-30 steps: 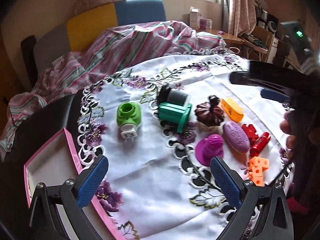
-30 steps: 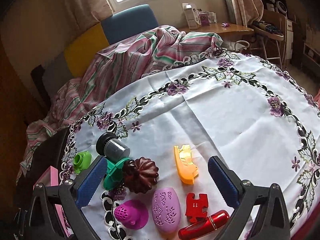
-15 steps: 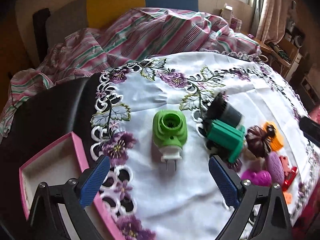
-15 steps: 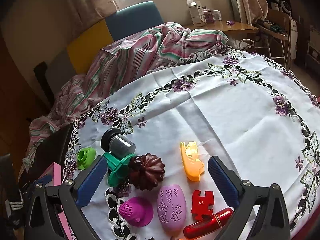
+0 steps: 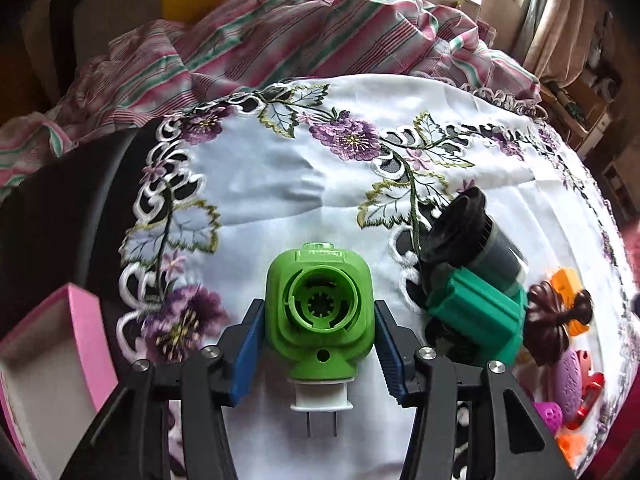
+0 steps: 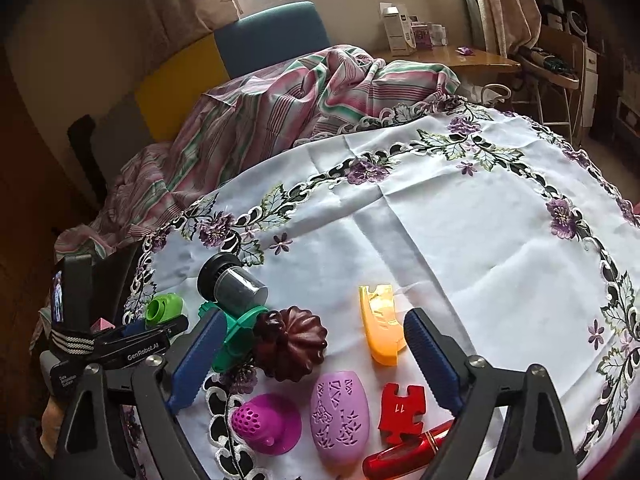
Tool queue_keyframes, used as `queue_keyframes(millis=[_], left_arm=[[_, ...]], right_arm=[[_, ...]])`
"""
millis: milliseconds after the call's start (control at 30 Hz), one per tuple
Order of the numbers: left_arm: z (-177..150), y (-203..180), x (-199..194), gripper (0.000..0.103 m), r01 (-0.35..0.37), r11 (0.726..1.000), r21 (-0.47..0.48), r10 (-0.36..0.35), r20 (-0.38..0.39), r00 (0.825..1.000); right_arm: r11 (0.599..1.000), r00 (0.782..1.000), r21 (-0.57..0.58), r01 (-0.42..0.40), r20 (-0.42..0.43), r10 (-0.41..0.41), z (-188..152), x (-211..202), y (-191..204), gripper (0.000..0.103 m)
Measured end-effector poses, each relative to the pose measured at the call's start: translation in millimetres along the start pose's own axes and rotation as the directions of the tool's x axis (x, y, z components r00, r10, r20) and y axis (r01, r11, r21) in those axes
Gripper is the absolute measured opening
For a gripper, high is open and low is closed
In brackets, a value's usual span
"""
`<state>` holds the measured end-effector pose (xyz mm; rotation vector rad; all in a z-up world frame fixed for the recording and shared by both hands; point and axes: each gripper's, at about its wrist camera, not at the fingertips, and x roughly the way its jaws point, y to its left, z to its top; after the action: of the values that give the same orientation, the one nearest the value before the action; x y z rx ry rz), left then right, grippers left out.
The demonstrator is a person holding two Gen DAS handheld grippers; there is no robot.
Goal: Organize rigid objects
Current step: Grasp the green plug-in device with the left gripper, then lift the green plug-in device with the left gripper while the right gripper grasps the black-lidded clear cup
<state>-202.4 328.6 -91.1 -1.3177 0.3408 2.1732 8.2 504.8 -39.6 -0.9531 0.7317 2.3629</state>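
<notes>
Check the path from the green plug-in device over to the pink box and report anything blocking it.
Nothing visible blocks it. The left gripper has its jaws on either side of the green plug-in device; the pink box sits open to its left, with only flat tablecloth and dark table edge between.

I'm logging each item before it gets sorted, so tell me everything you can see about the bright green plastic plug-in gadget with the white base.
The bright green plastic plug-in gadget is a rounded, glossy body with a round socket on its upper face, ribbed inside. A white collar and two metal prongs point toward the camera. It lies on the white embroidered tablecloth, between the blue-padded fingers of the left gripper, which flank both its sides closely; actual contact isn't clear. The right wrist view shows it small, at the cloth's left edge.
</notes>
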Motion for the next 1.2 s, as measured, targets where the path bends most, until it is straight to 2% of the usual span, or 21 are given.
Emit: queue_keyframes(millis=[133, 267, 467, 567, 767, 967, 1033, 1067, 1100, 1133, 1200], left_arm=[[-19, 1, -36, 0.053, 0.007, 1.000, 0.010, -0.008, 0.057, 0.998], [-40, 4, -69, 0.053, 0.035, 0.999, 0.009, -0.035, 0.078, 0.996], [-73, 11, -112, 0.053, 0.053, 0.999, 0.006, -0.054, 0.129, 0.990], [-86, 18, -125, 0.053, 0.061, 0.998, 0.000, -0.060, 0.139, 0.989], [-107, 39, -144, 0.053, 0.088, 0.994, -0.063, -0.078, 0.149, 0.986], [-120, 61, -155, 0.053, 0.090, 0.990, -0.112, -0.072, 0.159, 0.985], [-124, 68, -157, 0.053, 0.096, 0.986, -0.134, -0.074, 0.161, 0.984], [-126, 71, -158, 0.053, 0.095, 0.985, -0.141, -0.071, 0.161, 0.984], [-128, 74, -159, 0.053, 0.090, 0.985, -0.149, -0.066, 0.161, 0.985], [-131, 77, -159, 0.053, 0.086, 0.984, -0.157, -0.060, 0.160, 0.985], [-135, 83, -160, 0.053, 0.073, 0.983, -0.170, -0.046, 0.157, 0.986]], right_arm=[[1.000, 1.000, -0.015, -0.012, -0.017, 0.012, -2, 2, 4, 0.086], [0.997, 0.999, -0.064, -0.032, -0.036, 0.030, -6, 4, 15, 0.086], [0.979, 0.993, -0.184, -0.088, -0.097, 0.071, -13, 13, 46, 0.086], [0.961, 0.992, -0.261, -0.095, -0.103, 0.070, -2, 20, 66, 0.081], [0.913, 0.981, -0.395, -0.097, -0.191, 0.022, 28, 67, 96, 0.078], [0.870, 0.947, -0.485, -0.087, -0.310, -0.078, 34, 123, 112, 0.076], [0.865, 0.935, -0.496, -0.079, -0.338, -0.109, 32, 141, 113, 0.070], [0.866, 0.929, -0.493, -0.078, -0.350, -0.116, 30, 147, 113, 0.063], [0.865, 0.924, -0.497, -0.064, -0.358, -0.137, 28, 154, 114, 0.050], [0.861, 0.916, -0.507, -0.054, -0.368, -0.159, 24, 161, 115, 0.045], [0.852, 0.915, -0.522, -0.048, -0.365, -0.172, 18, 165, 118, 0.044]])
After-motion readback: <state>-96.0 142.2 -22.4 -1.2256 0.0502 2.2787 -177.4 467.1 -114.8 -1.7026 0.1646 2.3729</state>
